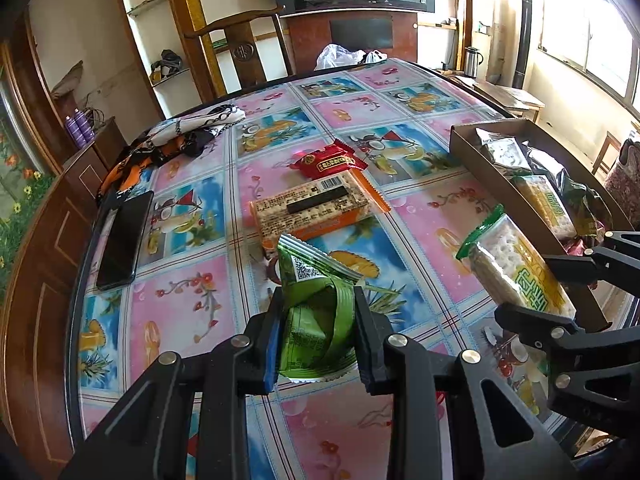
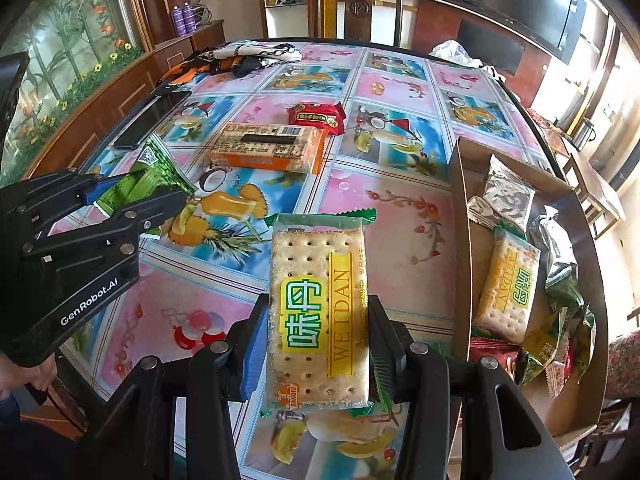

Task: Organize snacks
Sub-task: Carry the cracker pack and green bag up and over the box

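Green crinkled wrapper fills the left gripper (image 1: 316, 332): its jaws are clamped on a small green snack packet (image 1: 316, 312), squashing it so the foil buckles, held above the near part of the table (image 1: 184, 308). The right gripper (image 2: 318, 344) grips a clear-wrapped Weidan cracker pack (image 2: 320, 312) by its long edges, lifted just left of the cardboard box (image 2: 460, 240) that sits at the table's right side. That box already holds a matching cracker pack (image 2: 508, 284), silver pouches (image 2: 506, 196) and other wrapped snacks. An orange biscuit pack (image 2: 266, 146) and a red snack packet (image 2: 318, 117) lie loose farther across the table, with a phone (image 1: 120, 236) far to the left.

Risks, as I judge them: the cracker pack is stiff and slick, so a tilt on the way to the box could let it slide out or catch the box's near wall. The green packet is already crushed; its contents may break. Both grippers hang close together, so a clash is possible.
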Tool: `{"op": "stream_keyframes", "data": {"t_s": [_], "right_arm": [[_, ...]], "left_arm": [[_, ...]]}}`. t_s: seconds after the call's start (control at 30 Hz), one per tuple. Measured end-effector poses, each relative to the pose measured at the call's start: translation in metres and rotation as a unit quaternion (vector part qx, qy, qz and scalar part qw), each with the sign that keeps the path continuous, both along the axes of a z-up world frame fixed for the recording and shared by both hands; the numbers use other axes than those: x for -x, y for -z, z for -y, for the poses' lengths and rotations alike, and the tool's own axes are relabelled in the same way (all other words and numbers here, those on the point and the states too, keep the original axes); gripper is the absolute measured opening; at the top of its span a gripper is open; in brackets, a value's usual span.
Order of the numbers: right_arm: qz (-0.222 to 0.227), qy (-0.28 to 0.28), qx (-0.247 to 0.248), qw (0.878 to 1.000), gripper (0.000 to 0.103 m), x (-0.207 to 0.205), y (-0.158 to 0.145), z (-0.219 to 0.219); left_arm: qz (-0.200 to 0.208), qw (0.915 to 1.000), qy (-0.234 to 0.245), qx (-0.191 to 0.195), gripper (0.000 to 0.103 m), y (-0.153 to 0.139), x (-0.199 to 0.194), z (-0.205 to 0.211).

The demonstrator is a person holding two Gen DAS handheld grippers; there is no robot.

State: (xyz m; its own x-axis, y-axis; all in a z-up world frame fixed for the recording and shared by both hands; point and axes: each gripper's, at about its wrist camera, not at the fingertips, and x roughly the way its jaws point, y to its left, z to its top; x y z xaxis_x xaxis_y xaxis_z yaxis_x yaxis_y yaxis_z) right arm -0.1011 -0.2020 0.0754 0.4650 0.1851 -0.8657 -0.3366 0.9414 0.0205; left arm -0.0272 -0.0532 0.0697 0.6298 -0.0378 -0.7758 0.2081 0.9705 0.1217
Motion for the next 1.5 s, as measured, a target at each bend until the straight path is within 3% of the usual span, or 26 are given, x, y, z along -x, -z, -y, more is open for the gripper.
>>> {"op": "stream_keyframes", "data": {"t_s": [0.67, 1.5], "right_arm": [[0.055, 0.009, 0.041, 0.998, 0.049, 0.005, -0.02, 0.014], [0.065, 0.056, 0.056, 0.995, 0.049, 0.011, -0.024, 0.081]], "left_arm": [[0.01, 0.9997, 0.022, 0.005, 0.029, -0.012, -0.003, 0.026], [0.004, 0.9965, 0.082, 0.018, 0.029, -0.015, -0.011, 0.105]]}}
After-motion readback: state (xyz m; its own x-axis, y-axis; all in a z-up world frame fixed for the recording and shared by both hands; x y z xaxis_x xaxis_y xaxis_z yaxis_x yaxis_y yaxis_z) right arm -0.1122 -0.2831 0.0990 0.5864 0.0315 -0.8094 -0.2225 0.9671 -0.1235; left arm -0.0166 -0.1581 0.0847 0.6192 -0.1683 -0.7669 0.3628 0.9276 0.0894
